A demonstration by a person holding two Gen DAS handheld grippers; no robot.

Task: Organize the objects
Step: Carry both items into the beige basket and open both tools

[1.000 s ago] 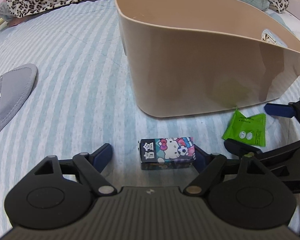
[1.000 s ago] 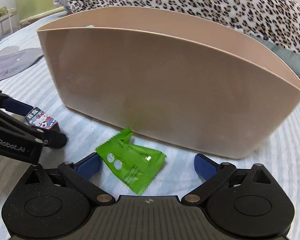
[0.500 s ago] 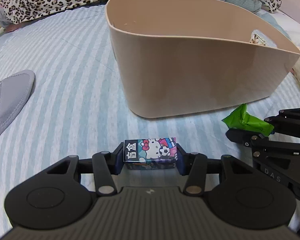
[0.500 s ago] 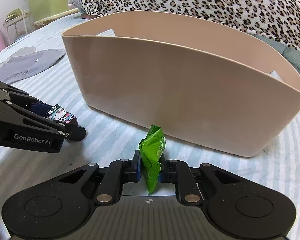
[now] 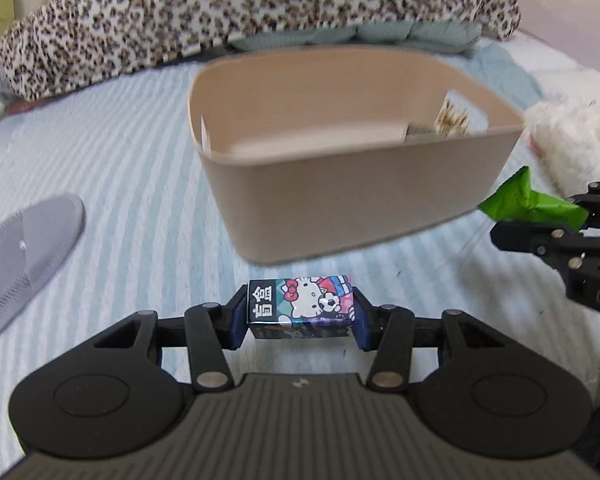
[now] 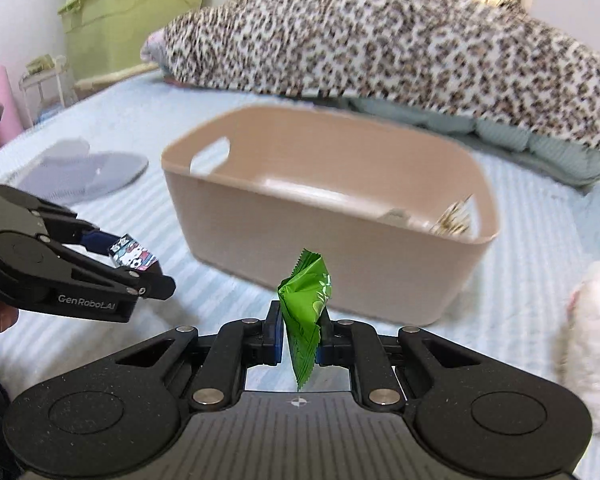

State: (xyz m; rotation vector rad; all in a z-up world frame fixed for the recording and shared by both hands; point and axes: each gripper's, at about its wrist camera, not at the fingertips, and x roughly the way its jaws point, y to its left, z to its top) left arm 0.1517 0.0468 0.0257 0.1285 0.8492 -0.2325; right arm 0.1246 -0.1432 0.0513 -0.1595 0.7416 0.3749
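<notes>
Left gripper (image 5: 300,316): clamped on the cartoon box (image 5: 300,304), lifted to clear the bin (image 5: 356,200) wall.
Right gripper (image 6: 298,340): pinching the green packet (image 6: 306,304) upright, ready for dropping in.

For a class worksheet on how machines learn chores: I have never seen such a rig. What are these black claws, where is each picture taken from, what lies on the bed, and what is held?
No robot here: a person holds a two-finger claw in each hand, with a camera on each looking along its fingers. One picture comes from the left gripper, shut on a small cartoon box; the other from the right gripper, shut on a green packet. Ahead, on the striped bed cover, stands a beige basket already holding a few blurred items. A grey slipper and a leopard-print blanket also lie there.
</notes>
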